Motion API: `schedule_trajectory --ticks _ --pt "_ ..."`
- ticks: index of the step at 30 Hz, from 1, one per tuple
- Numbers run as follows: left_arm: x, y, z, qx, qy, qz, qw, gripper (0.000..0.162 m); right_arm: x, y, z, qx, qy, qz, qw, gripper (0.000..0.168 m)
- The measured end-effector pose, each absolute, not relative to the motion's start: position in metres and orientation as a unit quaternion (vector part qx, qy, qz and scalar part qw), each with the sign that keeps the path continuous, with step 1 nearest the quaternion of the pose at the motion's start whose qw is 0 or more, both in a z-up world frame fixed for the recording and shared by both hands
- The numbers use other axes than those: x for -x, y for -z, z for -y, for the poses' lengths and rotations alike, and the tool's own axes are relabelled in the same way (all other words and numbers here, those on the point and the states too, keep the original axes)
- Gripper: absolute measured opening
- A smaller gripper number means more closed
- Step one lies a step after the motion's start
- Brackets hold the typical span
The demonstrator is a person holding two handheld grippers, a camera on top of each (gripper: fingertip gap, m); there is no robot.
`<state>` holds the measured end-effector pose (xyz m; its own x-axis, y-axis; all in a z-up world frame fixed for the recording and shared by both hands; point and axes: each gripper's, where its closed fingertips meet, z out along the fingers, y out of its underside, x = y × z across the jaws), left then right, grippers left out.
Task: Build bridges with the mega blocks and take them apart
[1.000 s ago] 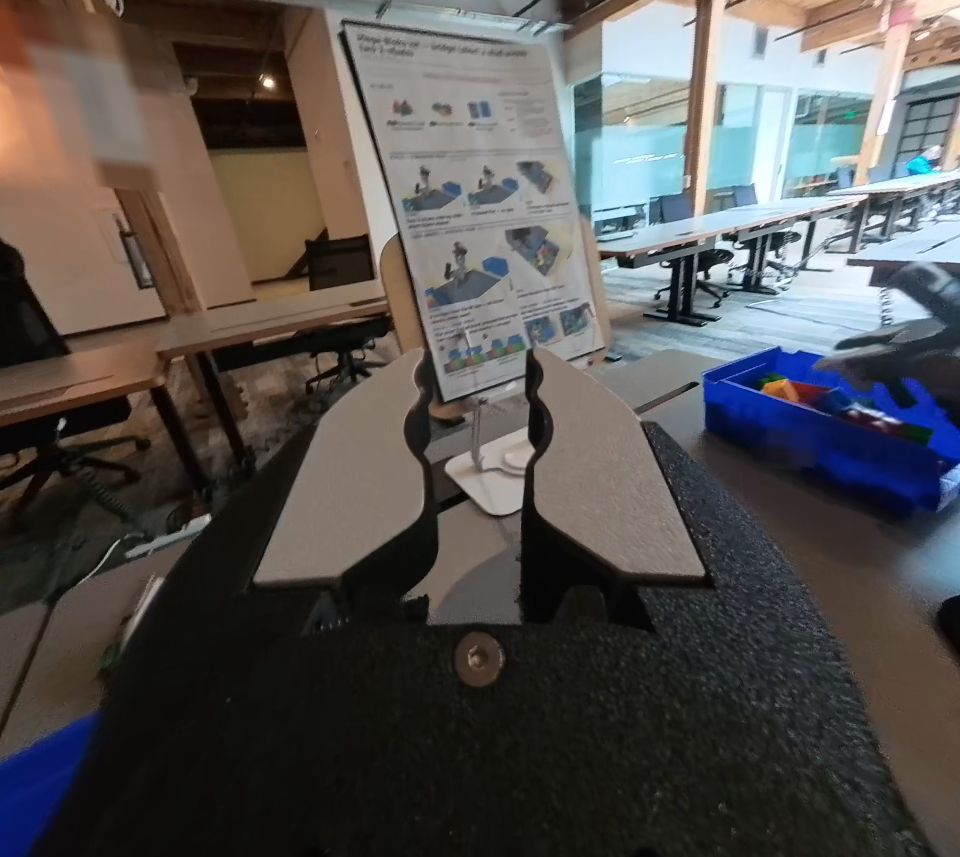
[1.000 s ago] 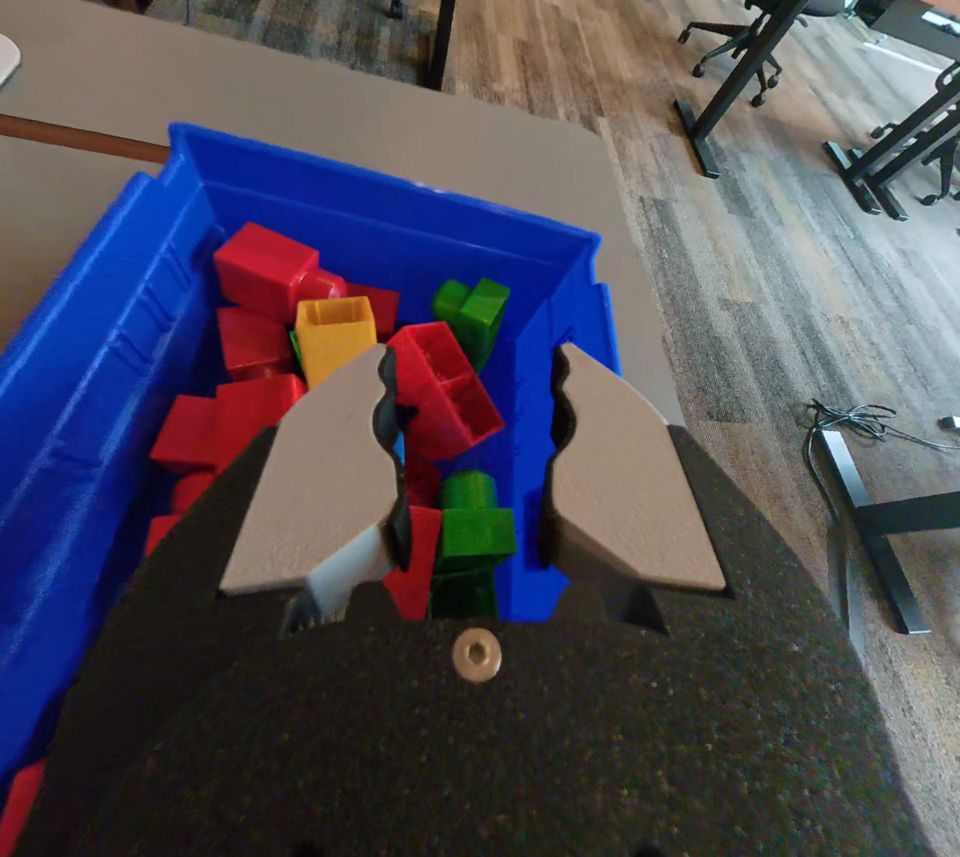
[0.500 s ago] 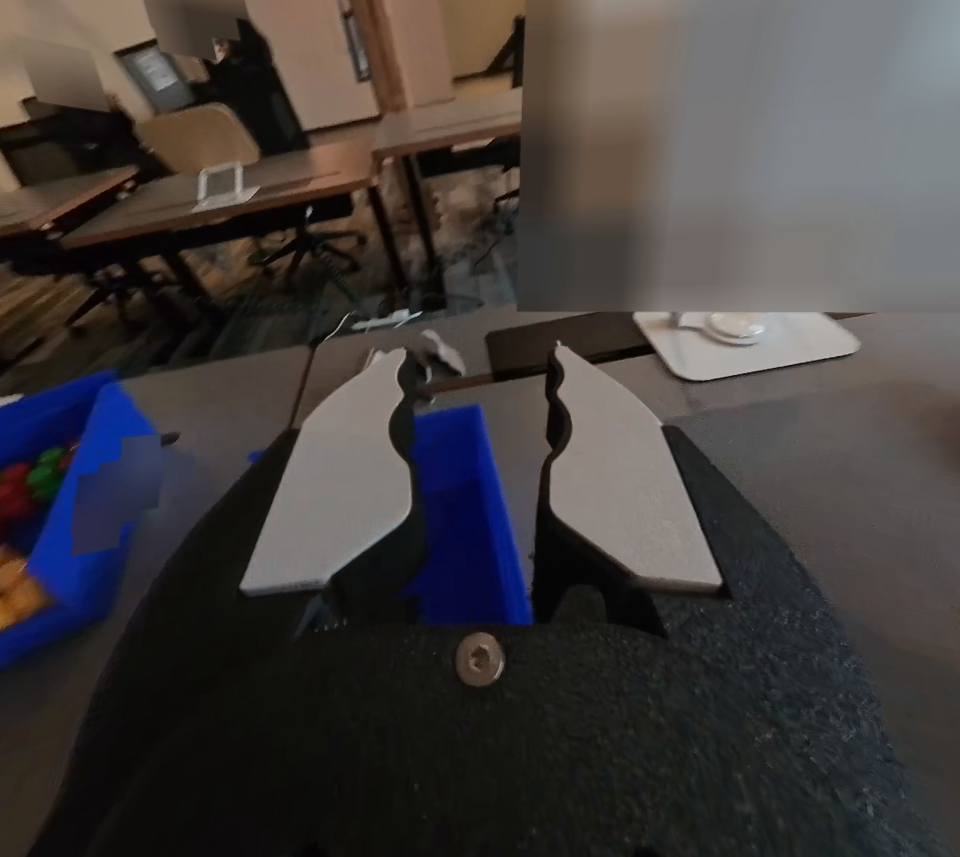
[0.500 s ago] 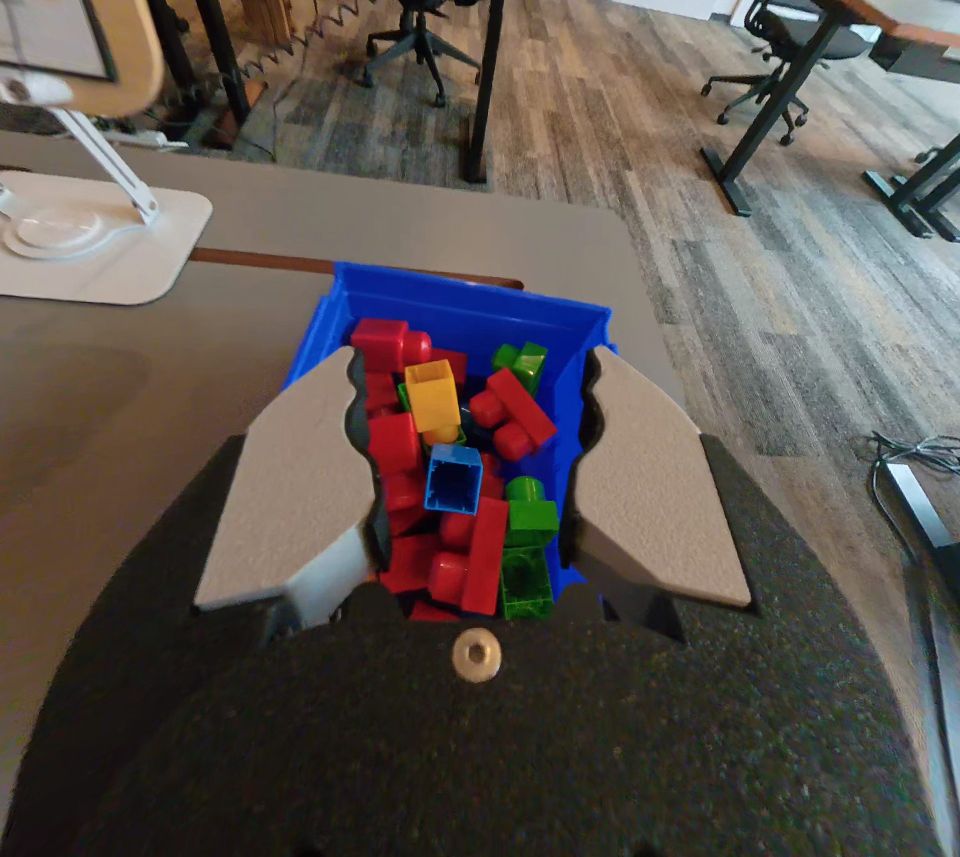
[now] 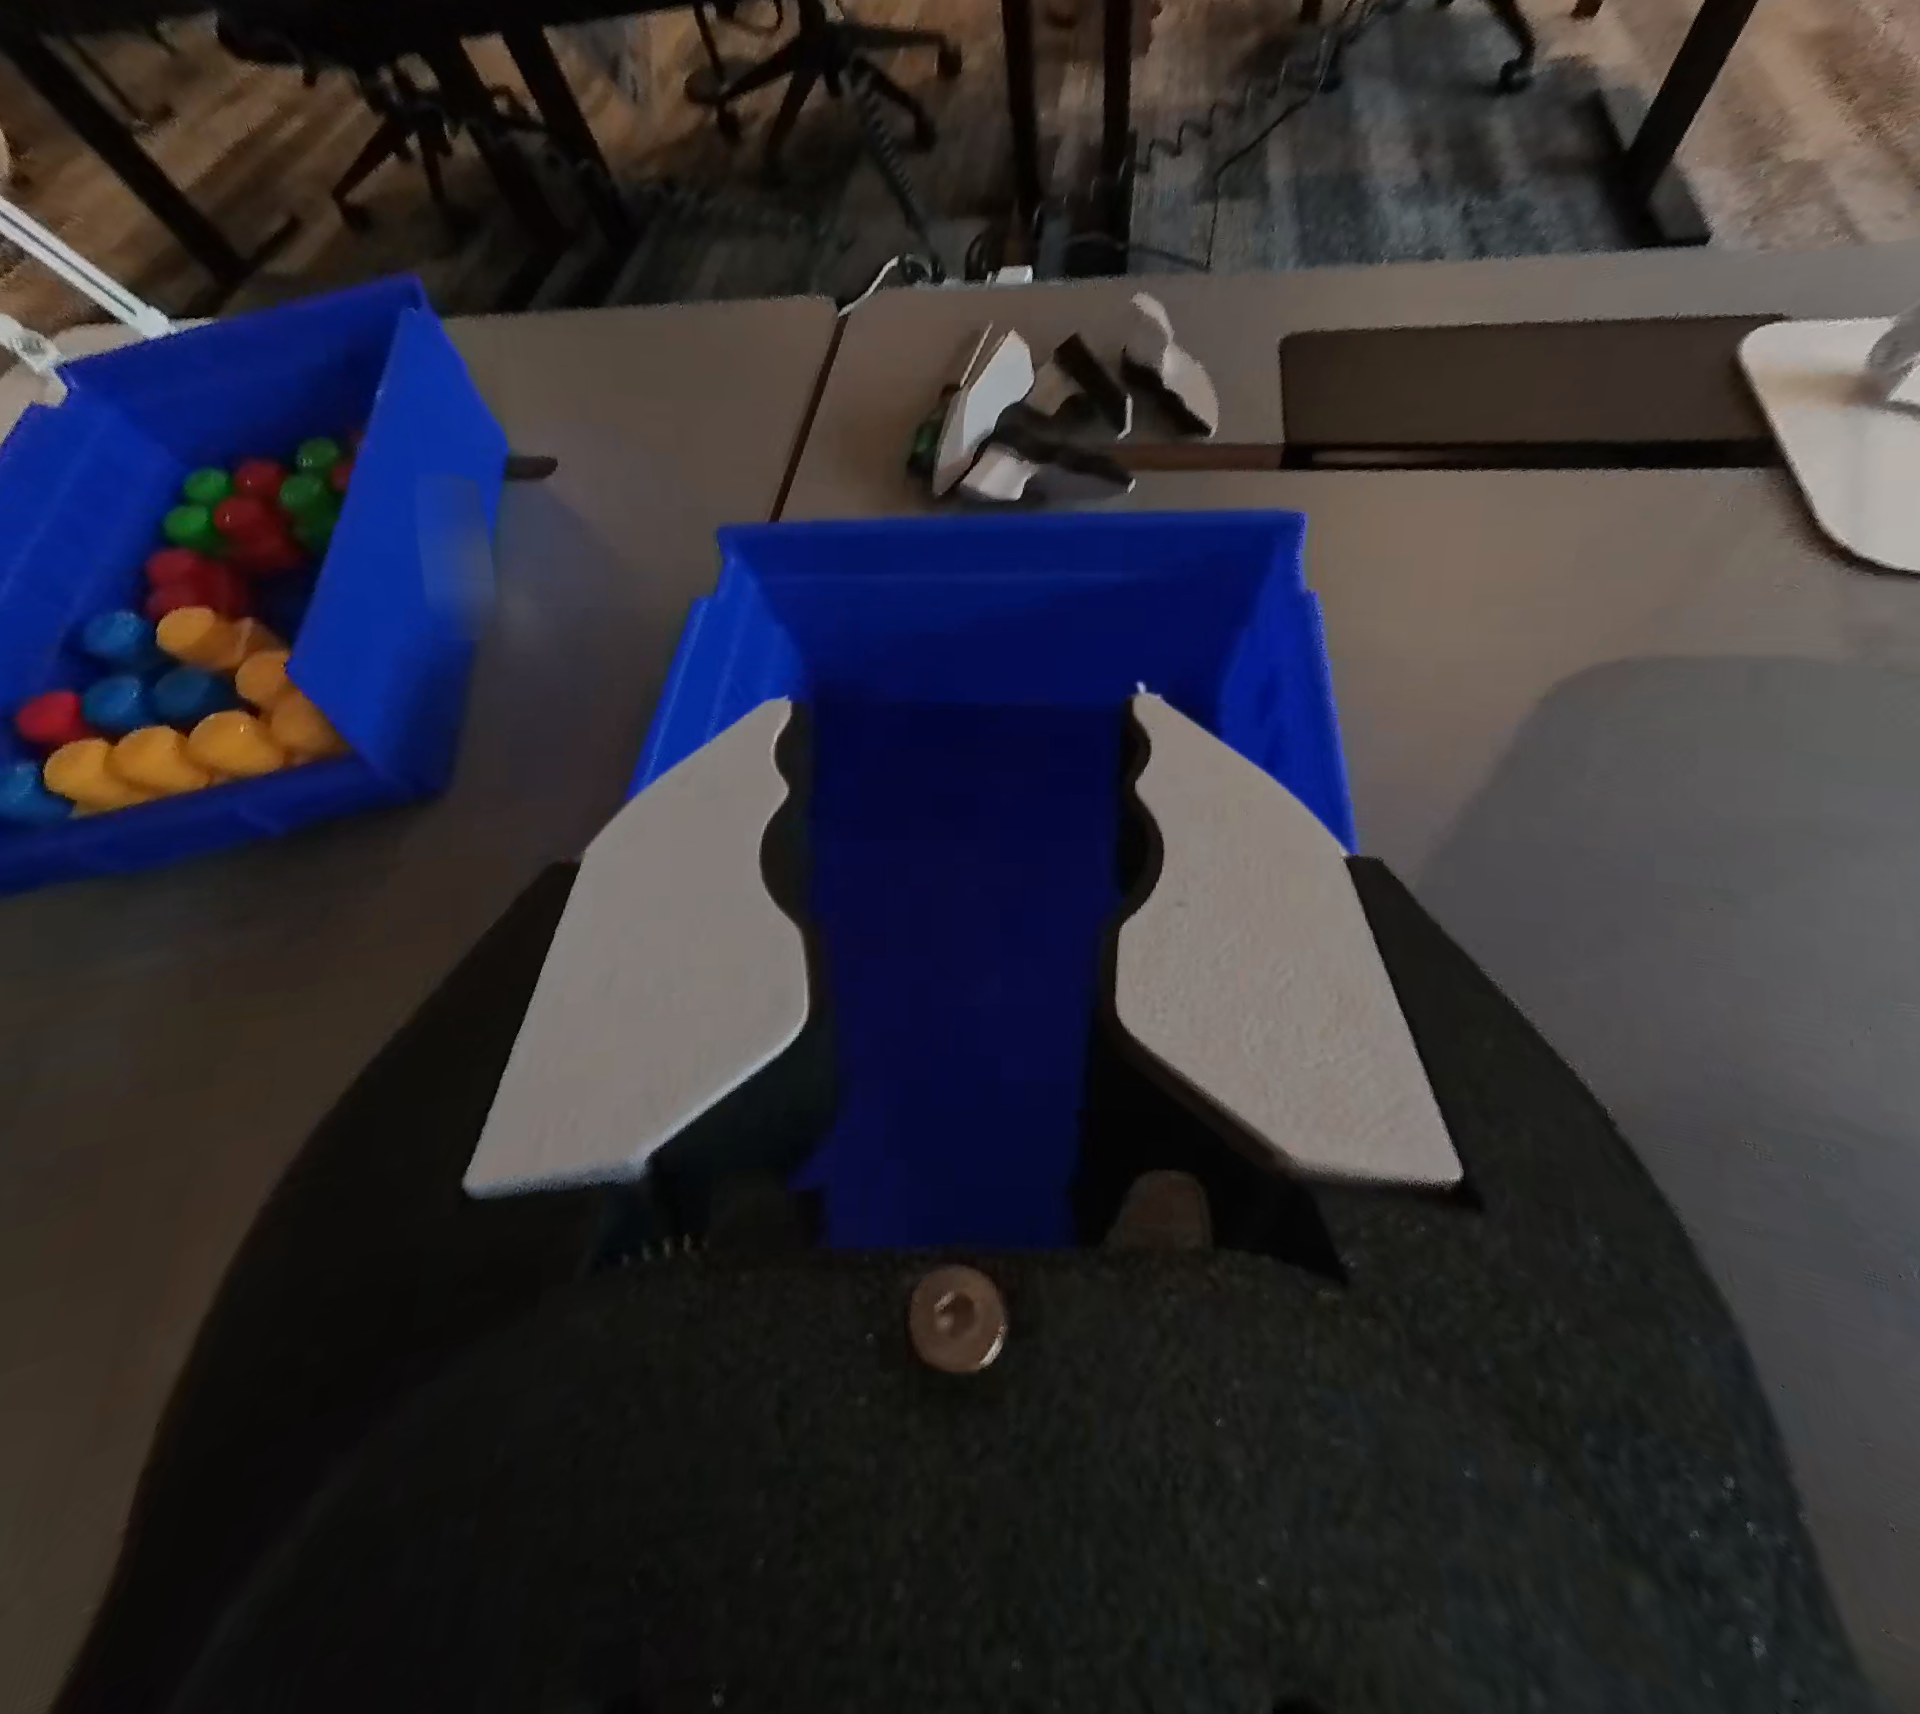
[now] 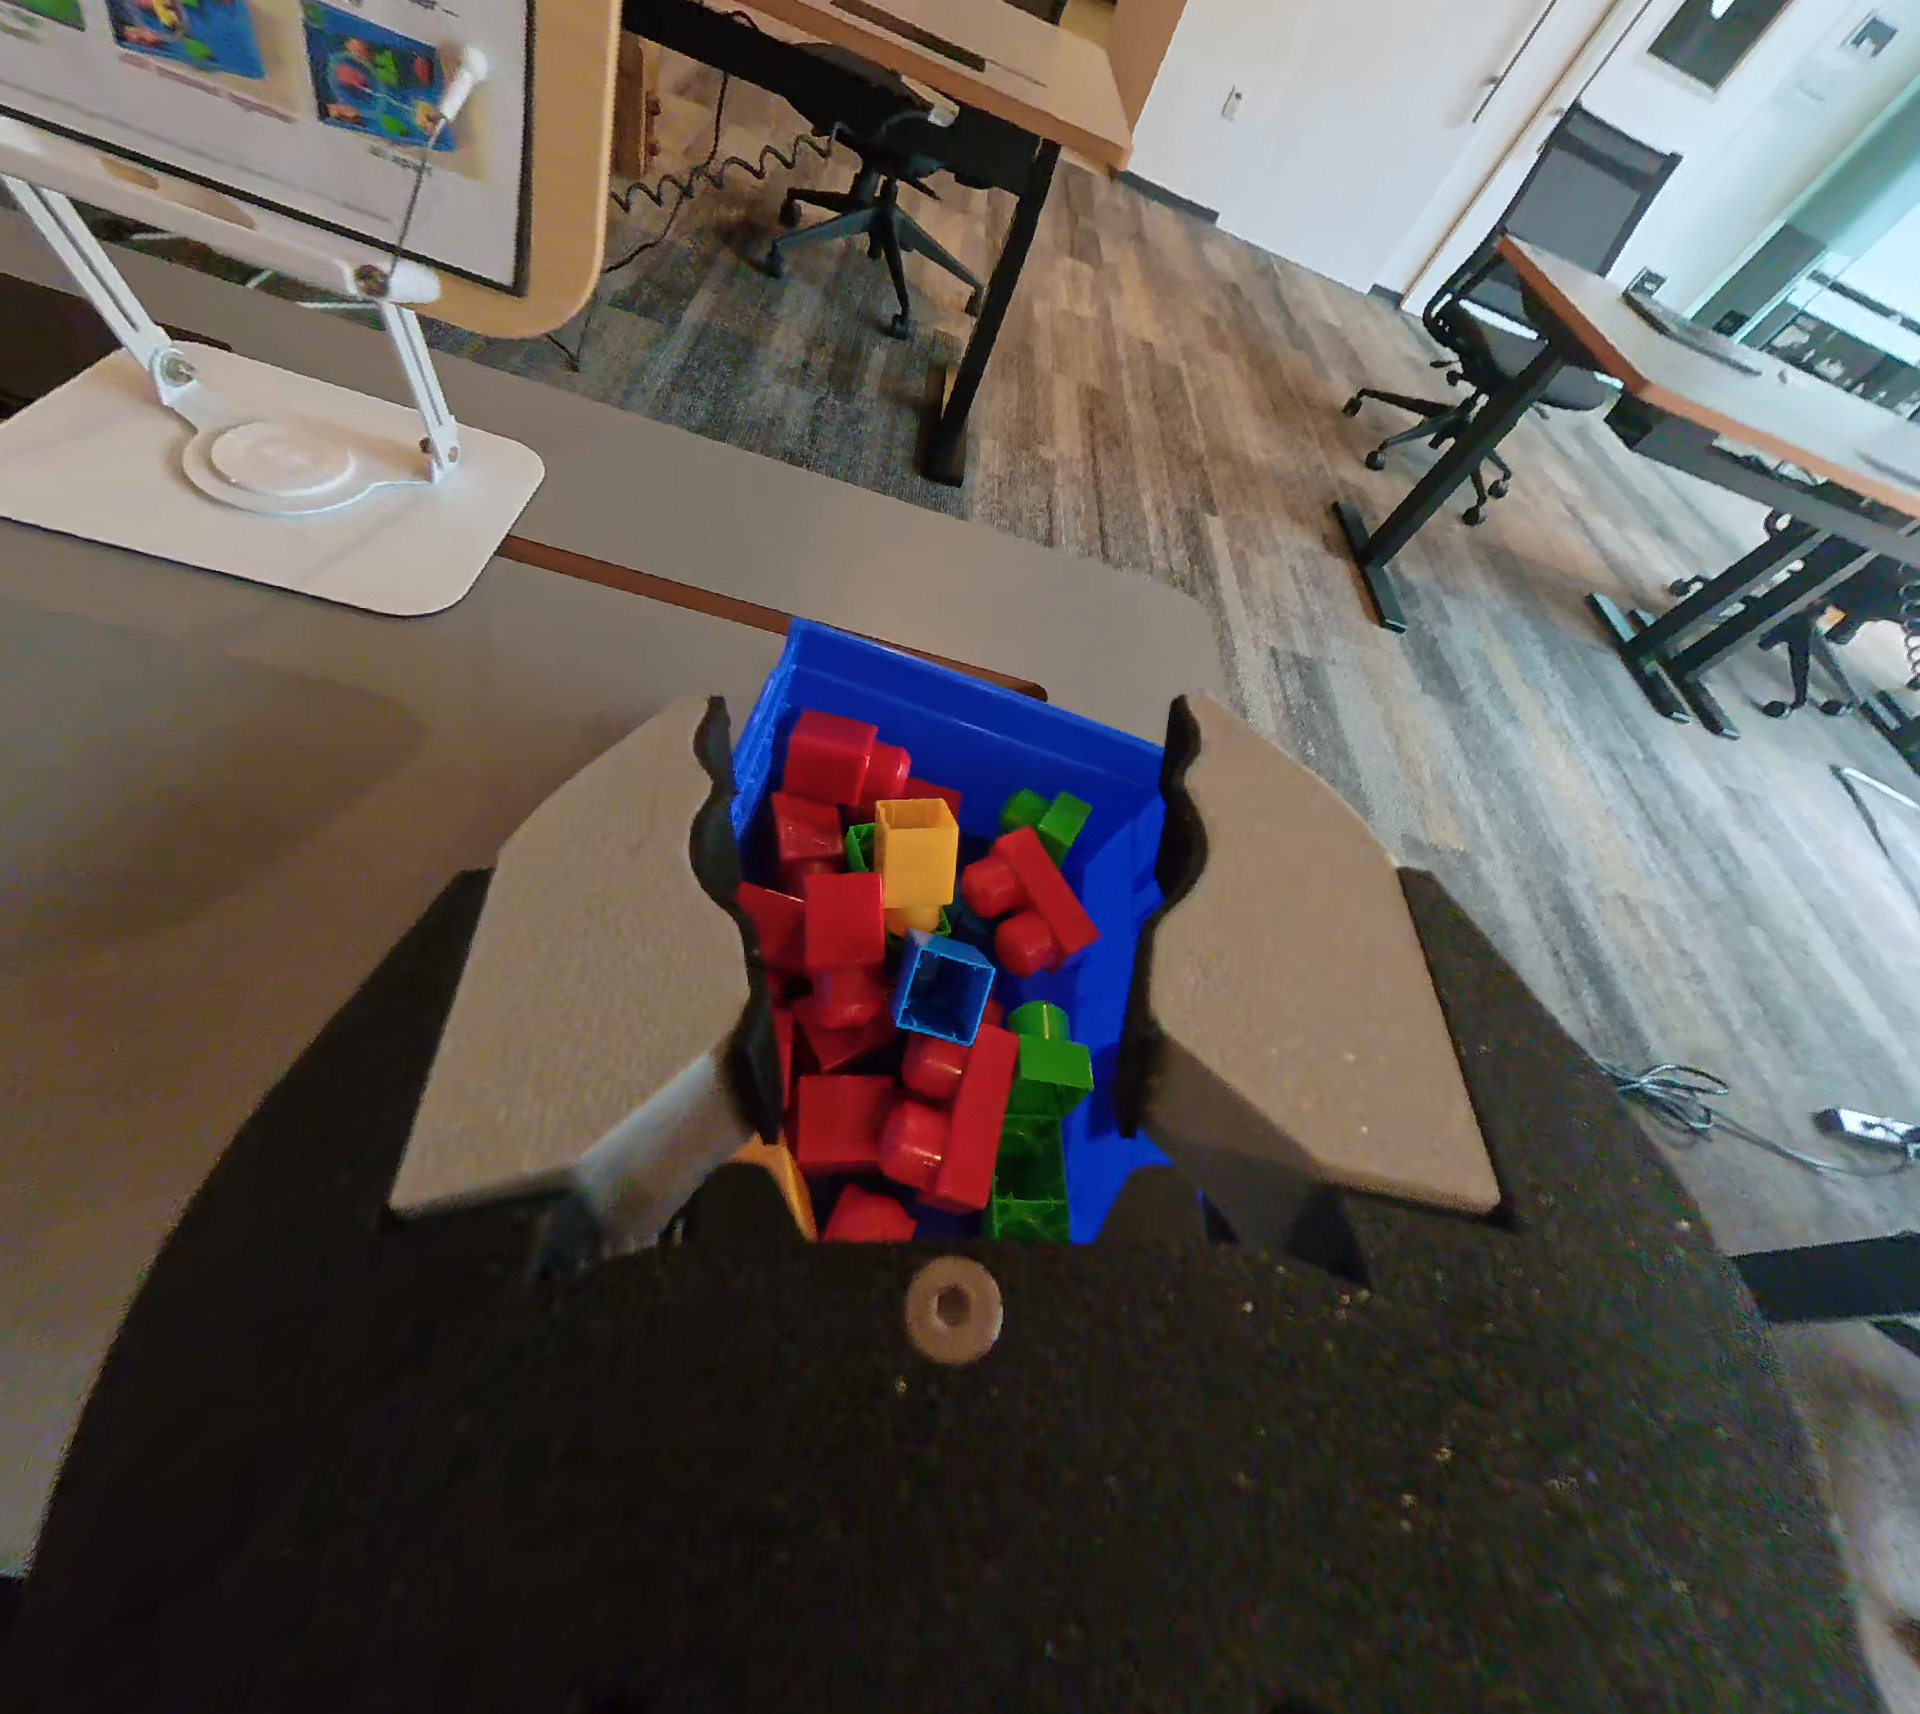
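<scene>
My left gripper [image 5: 961, 708] is open and empty, held above an empty blue bin [image 5: 997, 615] that shows between its fingers. A second blue bin [image 5: 395, 521] to its left holds red, green, blue and yellow blocks [image 5: 197, 698]. My right gripper [image 6: 948, 729] is open and empty above another blue bin [image 6: 904, 677] full of mega blocks, mostly red ones [image 6: 842, 916], with a yellow one [image 6: 914, 849], a hollow blue one [image 6: 940, 999] and green ones [image 6: 1049, 1062]. No block is held.
Loose grey-and-black gripper finger parts [image 5: 1060, 417] lie on the dark table behind the empty bin. A white stand base [image 6: 260, 469] carries an instruction board [image 6: 260, 2] at the left. The table's far edge [image 6: 1039, 563] drops to the floor just beyond the right bin. There is about 75 cm between the tips of the two grippers.
The left gripper swung from facing the board to pointing down over the empty bin. The right gripper drew back up out of the block bin and its jaws opened wider.
</scene>
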<state>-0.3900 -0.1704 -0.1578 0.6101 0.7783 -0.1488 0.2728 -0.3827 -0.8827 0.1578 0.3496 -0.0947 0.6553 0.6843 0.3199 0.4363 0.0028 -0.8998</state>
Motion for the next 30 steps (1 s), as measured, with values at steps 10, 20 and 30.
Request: schedule_trajectory --ticks 10,20,30 --pt "0.356 0.243 0.183 0.901 -0.148 0.316 0.256 0.056 -0.159 0.08 -0.339 0.679 -0.097 0.404 0.605 0.079" --pt "0.304 0.246 0.205 0.942 -0.099 0.253 0.199 0.049 -0.163 0.076 -0.337 0.676 -0.085 0.399 0.614 0.078" --pt "0.278 0.277 0.204 0.973 -0.006 0.181 0.145 0.045 -0.163 0.068 -0.333 0.665 -0.082 0.398 0.626 0.078"
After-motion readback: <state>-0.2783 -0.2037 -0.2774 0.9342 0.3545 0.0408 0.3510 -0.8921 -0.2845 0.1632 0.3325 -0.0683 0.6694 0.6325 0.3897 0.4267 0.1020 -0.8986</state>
